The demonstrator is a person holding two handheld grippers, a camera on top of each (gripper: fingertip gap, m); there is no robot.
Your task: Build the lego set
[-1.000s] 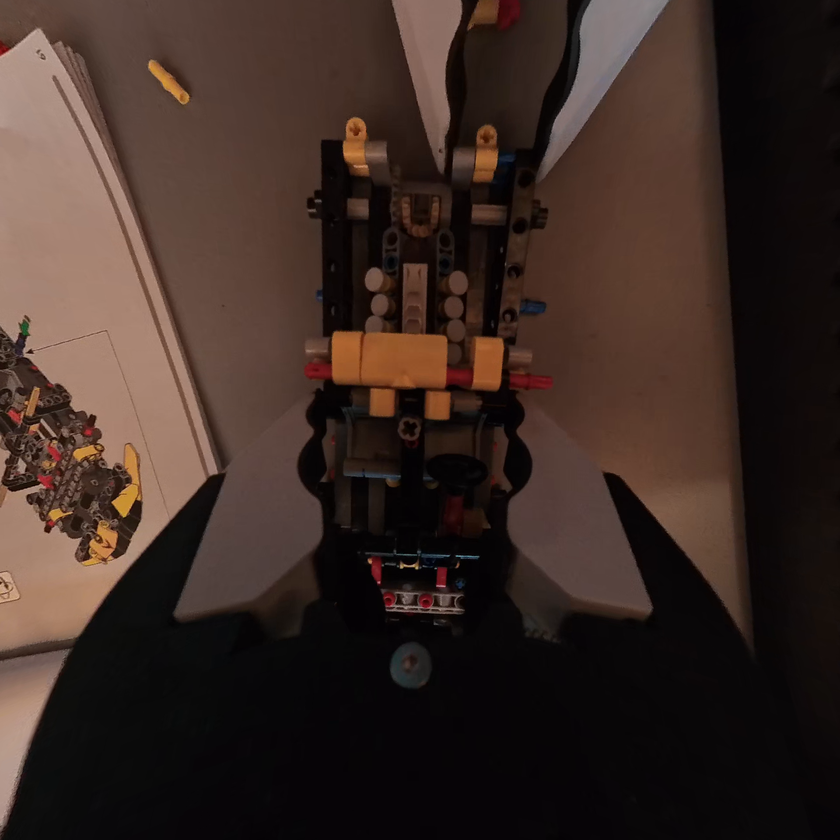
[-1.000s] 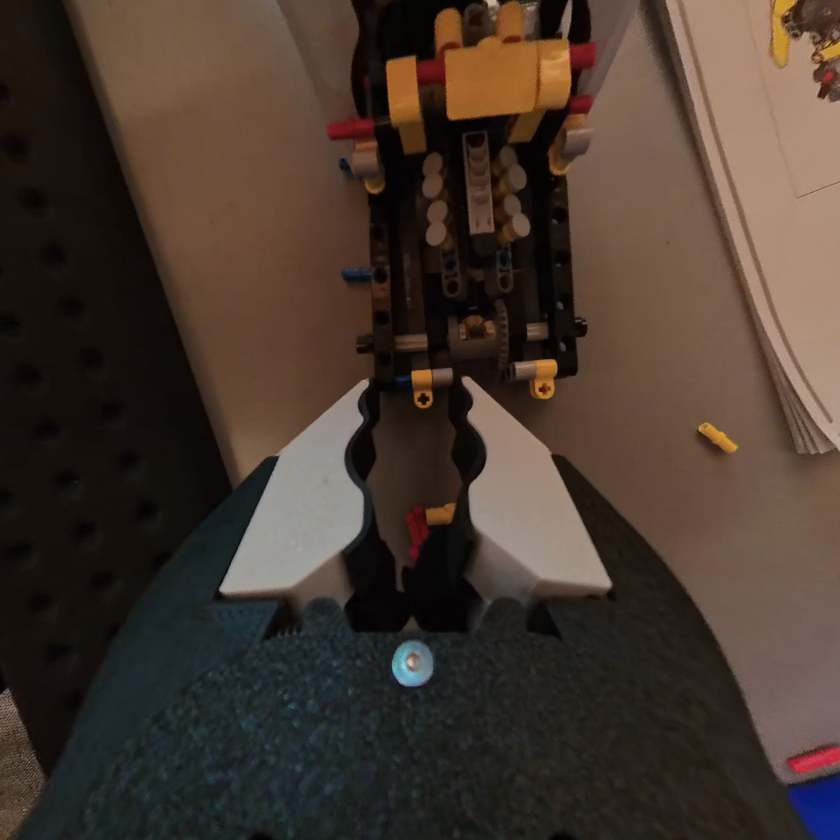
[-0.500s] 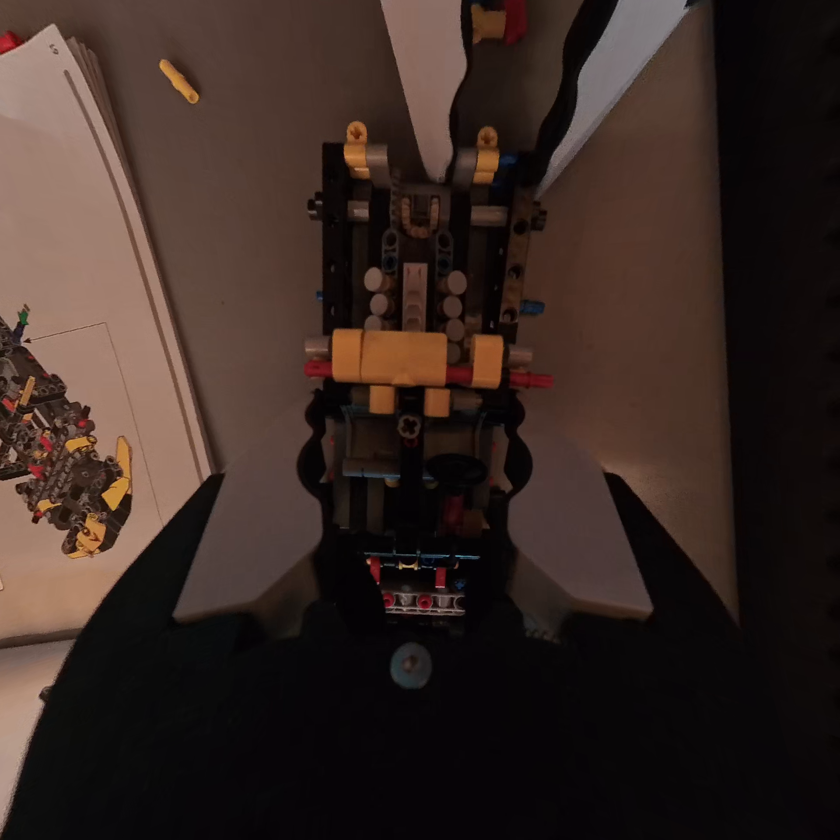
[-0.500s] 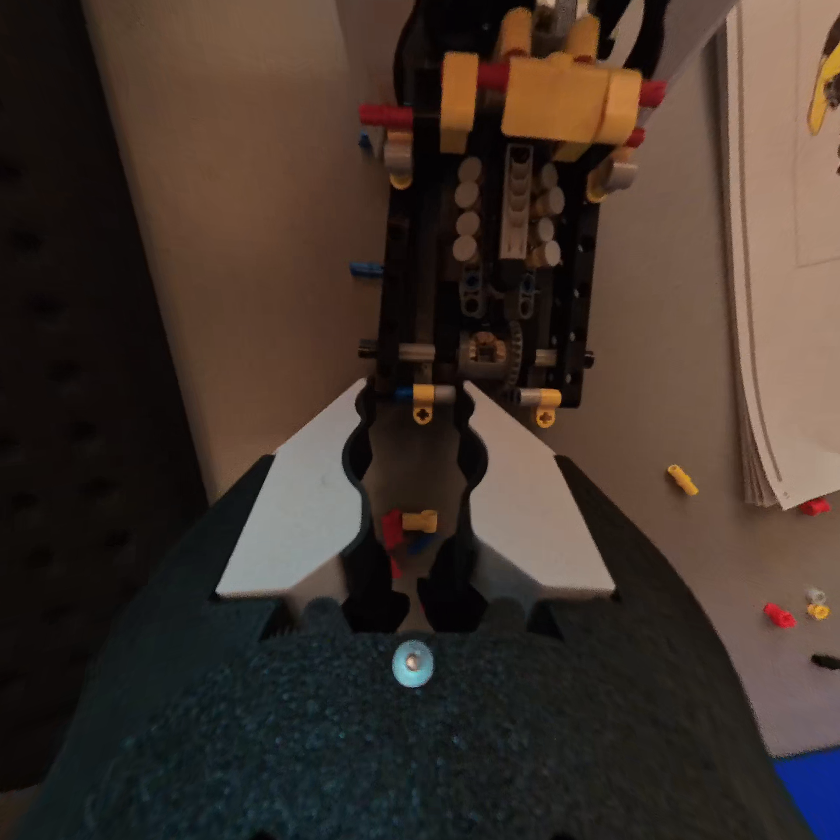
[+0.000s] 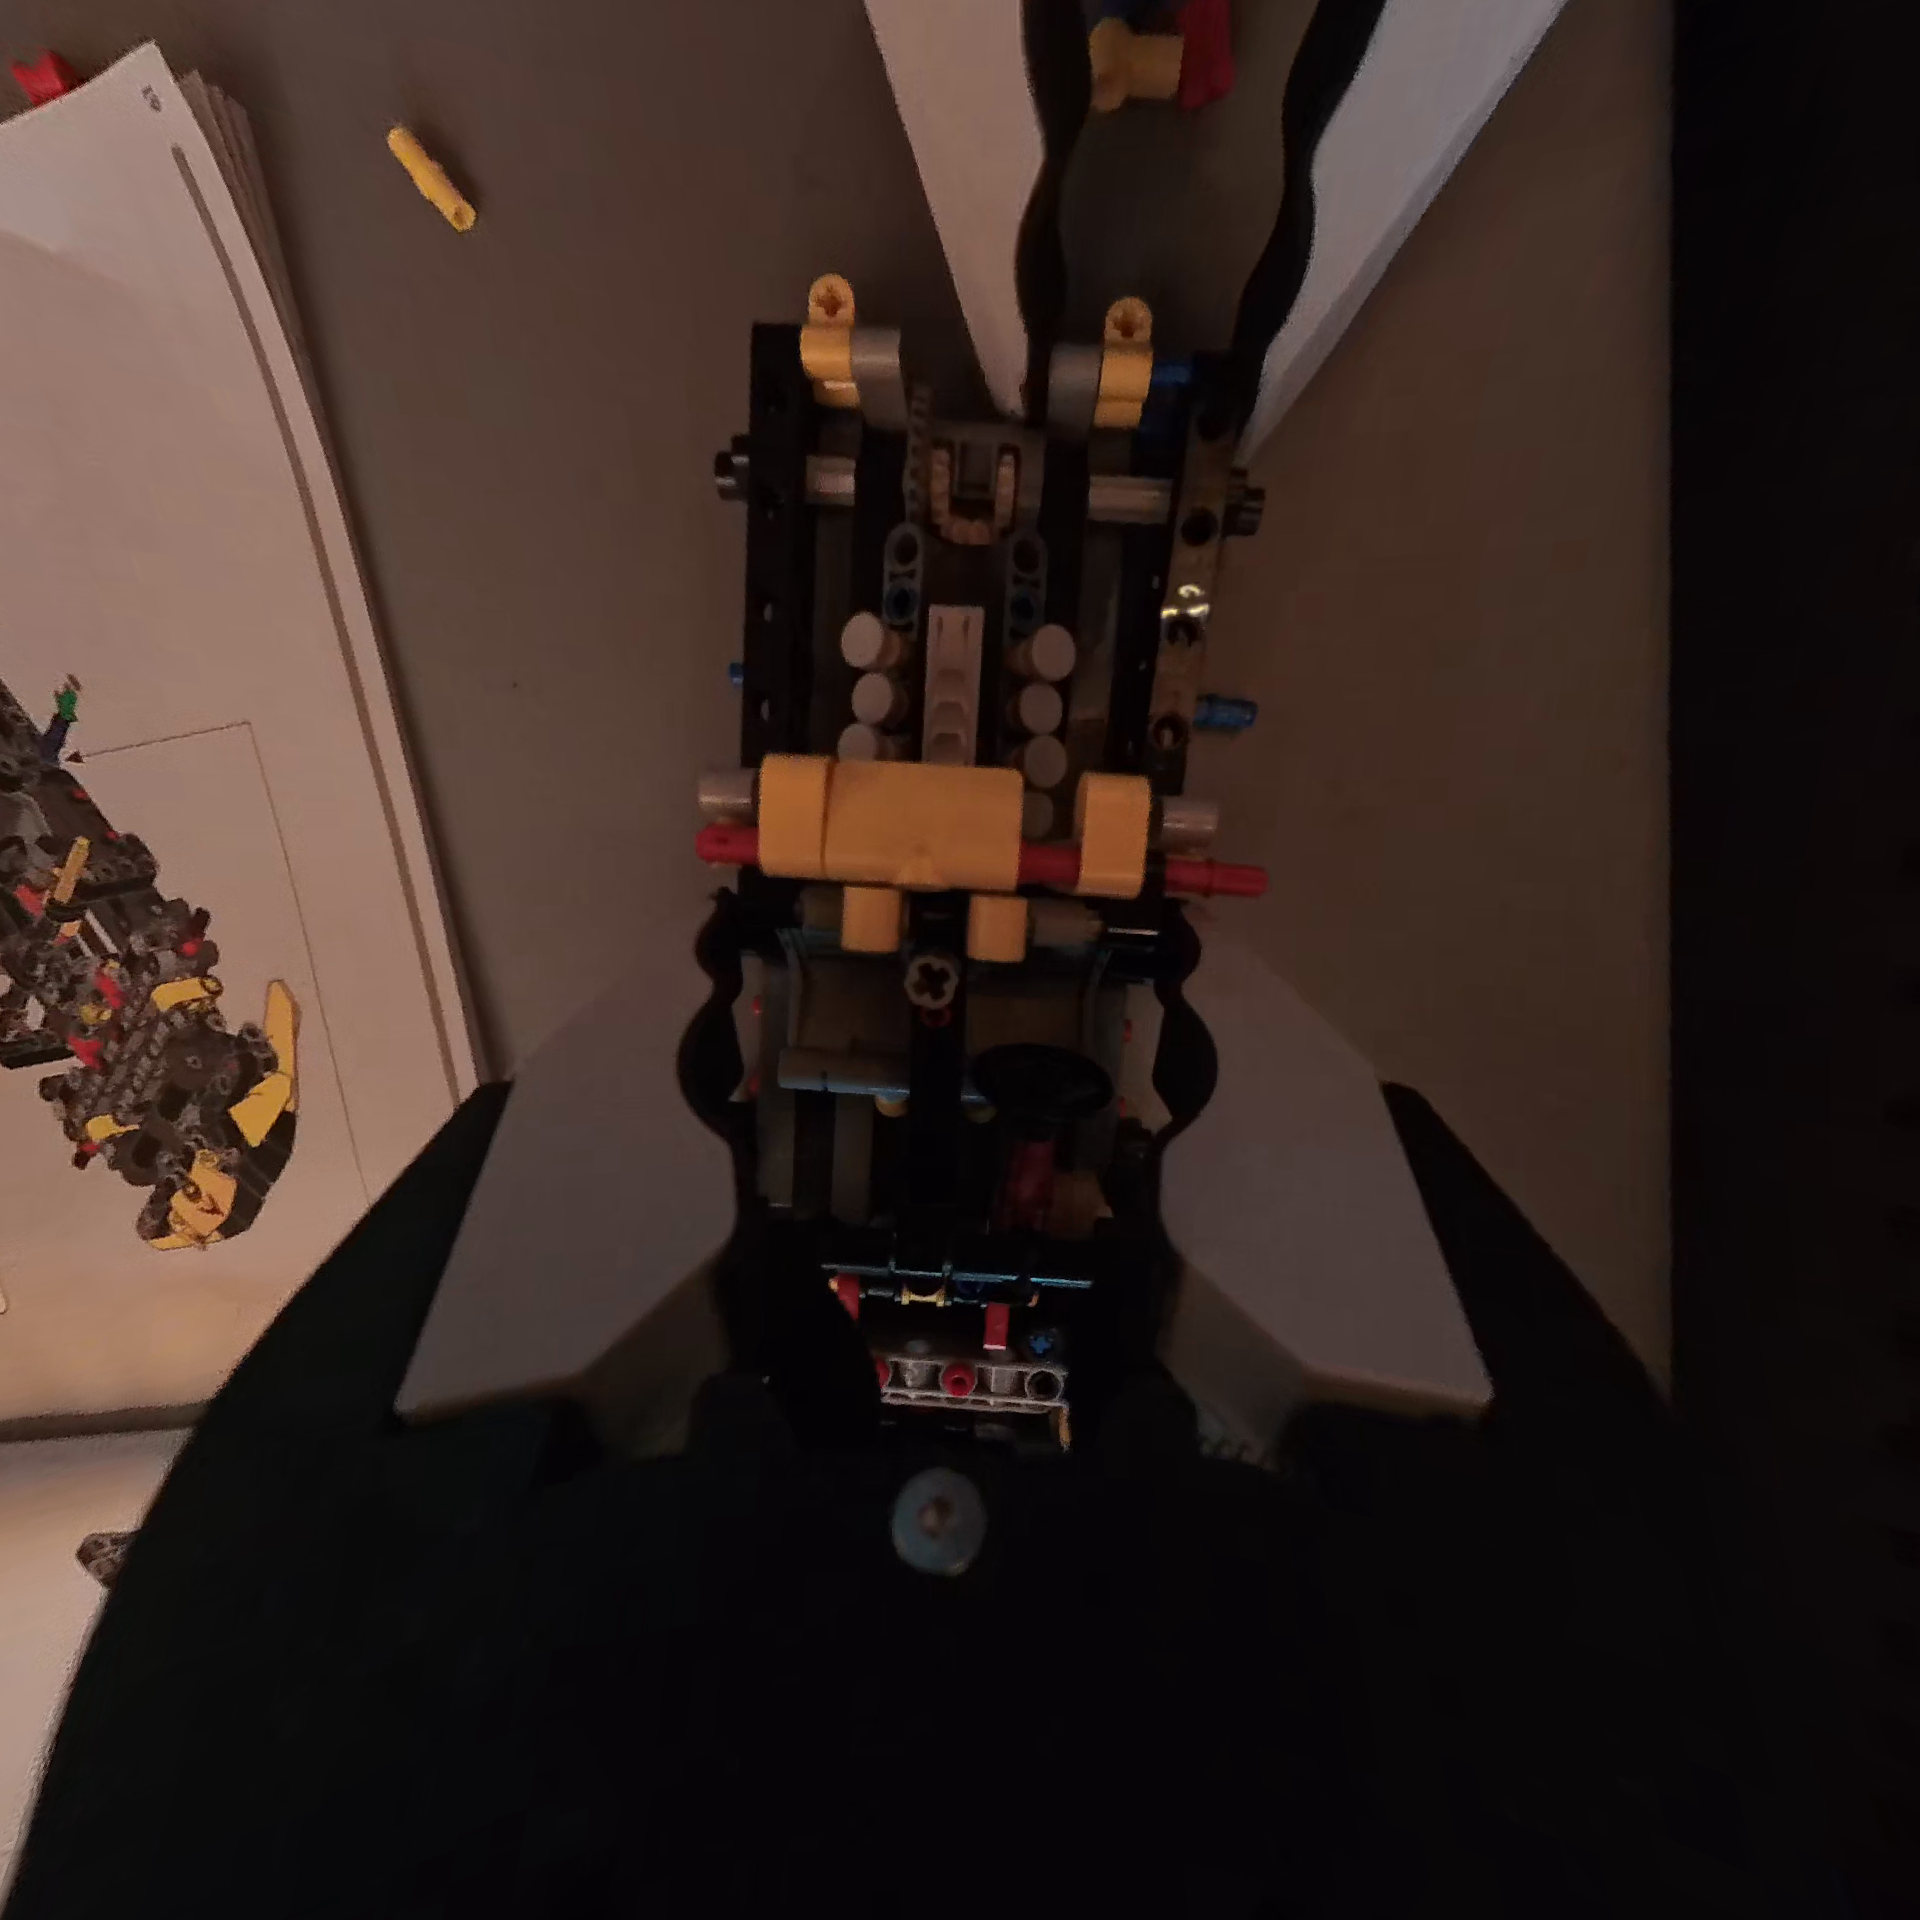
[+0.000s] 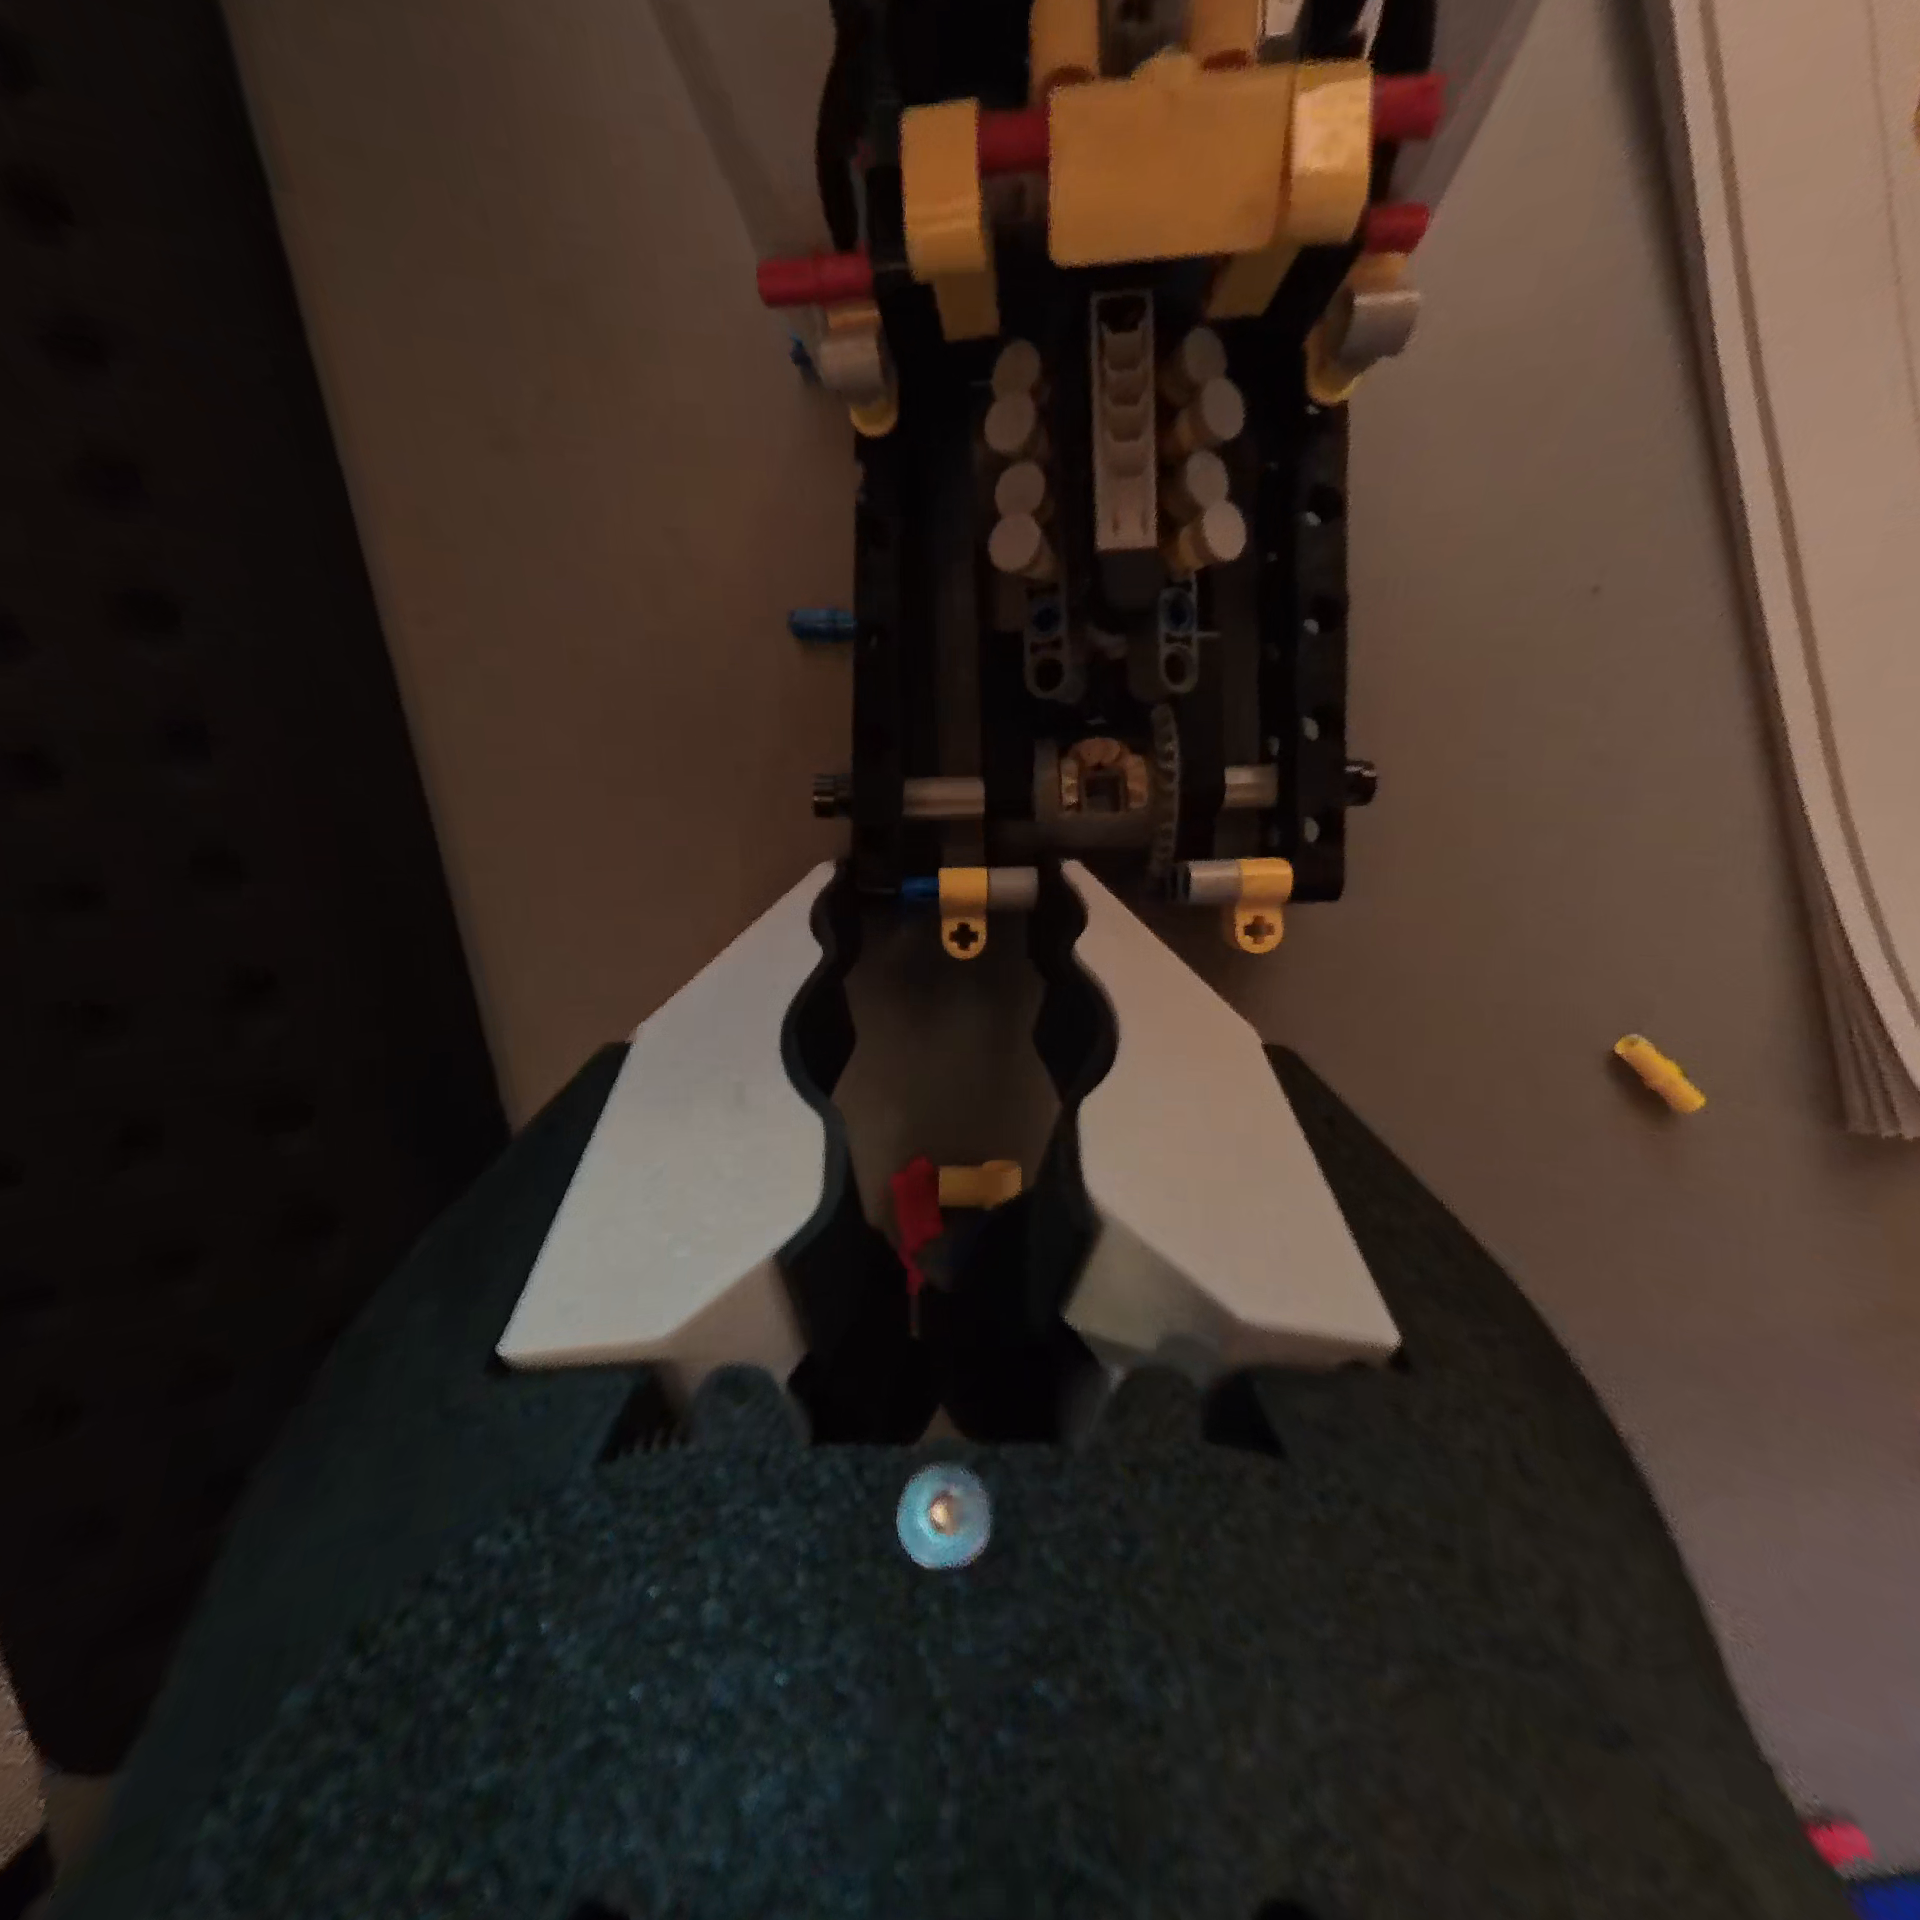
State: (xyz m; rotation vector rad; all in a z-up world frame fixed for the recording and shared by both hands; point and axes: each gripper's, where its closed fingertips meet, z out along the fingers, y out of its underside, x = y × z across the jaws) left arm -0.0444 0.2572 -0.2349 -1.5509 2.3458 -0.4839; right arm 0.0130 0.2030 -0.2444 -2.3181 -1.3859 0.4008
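Left gripper (image 5: 940,1060) is clamped across the near end of the lego frame (image 5: 987,665); its jaws sit tight on both sides with no slack. The frame runs toward 12 o'clock over the grey table (image 5: 603,582).

Right gripper (image 6: 951,935) faces it from the far end. Its jaws are parted by a narrow gap and its fingertips (image 6: 810,904) reach the end of the frame (image 6: 1101,582), straddling a yellow connector (image 6: 966,914). Whether they pinch it or only touch can't be told. Deeper between the jaws sits a small red and yellow piece (image 6: 961,1190), apparently wedged there; the contact is in shadow.

Room to move: an open strip of table lies on both sides of the frame. In the left wrist view, the instruction booklet (image 5: 187,727) bounds the 9 o'clock side and the table edge drops into dark at 3 o'clock.

A loose yellow pin (image 5: 431,192) lies at 11 o'clock beside the booklet, well apart from the frame.

The near end of the frame is dark and its detail is unreadable. The right wrist view is motion-blurred at the top, and the frame is cut off there.
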